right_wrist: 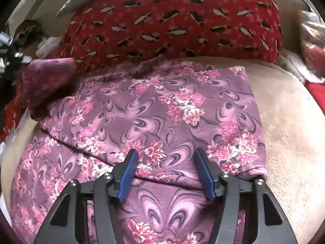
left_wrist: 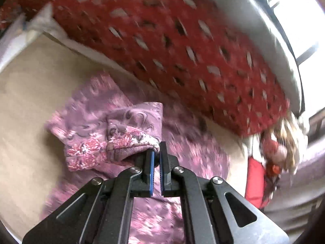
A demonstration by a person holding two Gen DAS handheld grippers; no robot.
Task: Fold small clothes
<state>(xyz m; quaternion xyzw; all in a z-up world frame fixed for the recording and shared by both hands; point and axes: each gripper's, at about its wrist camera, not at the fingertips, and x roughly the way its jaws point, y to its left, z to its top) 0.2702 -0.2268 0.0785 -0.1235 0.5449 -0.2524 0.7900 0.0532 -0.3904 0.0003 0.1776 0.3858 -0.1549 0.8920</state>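
Note:
A small purple garment with pink flowers (right_wrist: pixel 162 109) lies on a beige surface (right_wrist: pixel 288 142), partly folded over itself. My left gripper (left_wrist: pixel 156 152) is shut on a fold of this garment (left_wrist: pixel 130 140) and holds it lifted above the rest of the cloth. My right gripper (right_wrist: pixel 165 154) is open, with its blue fingers (right_wrist: pixel 130 168) just above the garment's folded top layer, empty. In the right wrist view the left gripper (right_wrist: pixel 12 55) shows at the far left beside the lifted, shadowed end of the cloth.
A red pillow with a black and white pattern (right_wrist: pixel 172 20) lies along the far edge of the garment. A pile of red and mixed items (left_wrist: pixel 272 154) sits to the right in the left wrist view. Beige surface shows right of the garment.

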